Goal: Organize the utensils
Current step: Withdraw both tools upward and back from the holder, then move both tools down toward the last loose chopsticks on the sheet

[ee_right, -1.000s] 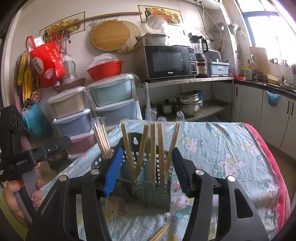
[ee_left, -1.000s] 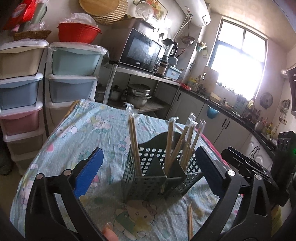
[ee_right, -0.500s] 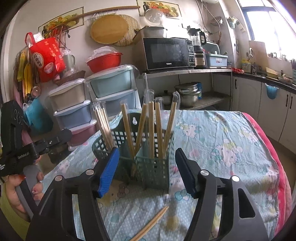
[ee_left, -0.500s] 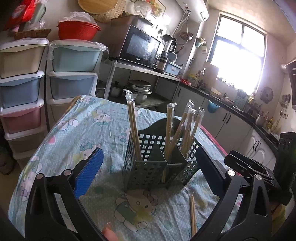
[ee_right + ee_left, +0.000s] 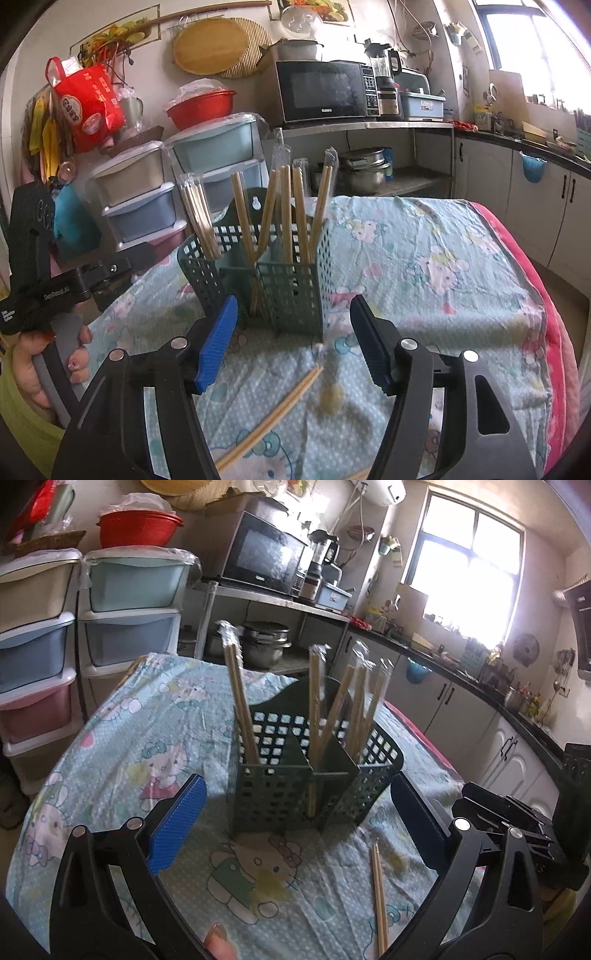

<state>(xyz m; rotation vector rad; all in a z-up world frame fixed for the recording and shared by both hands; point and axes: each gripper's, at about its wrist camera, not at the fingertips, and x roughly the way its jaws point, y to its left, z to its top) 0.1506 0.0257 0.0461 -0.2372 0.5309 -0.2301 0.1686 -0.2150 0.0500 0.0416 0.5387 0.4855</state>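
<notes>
Risk: loose chopsticks (image 5: 275, 410) lie flat on the table (image 5: 461, 302) at lower center of frame, thin, could slip or roll on pickup; tool may bump caddy (image 5: 266, 280), mid-frame w/ sticks upright. Left tool (image 5: 295, 827) and right tool (image 5: 291, 341) both spread wide, holding and touching nothing.

Left tool (image 5: 295, 823) agape before caddy (image 5: 306, 775) (chopsticks (image 5: 379, 890) loose nearby).

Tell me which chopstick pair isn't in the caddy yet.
The bare pair lying flat on the tablecloth, in front of the caddy. The other pairs stand upright inside it, most in plastic sleeves.
</notes>
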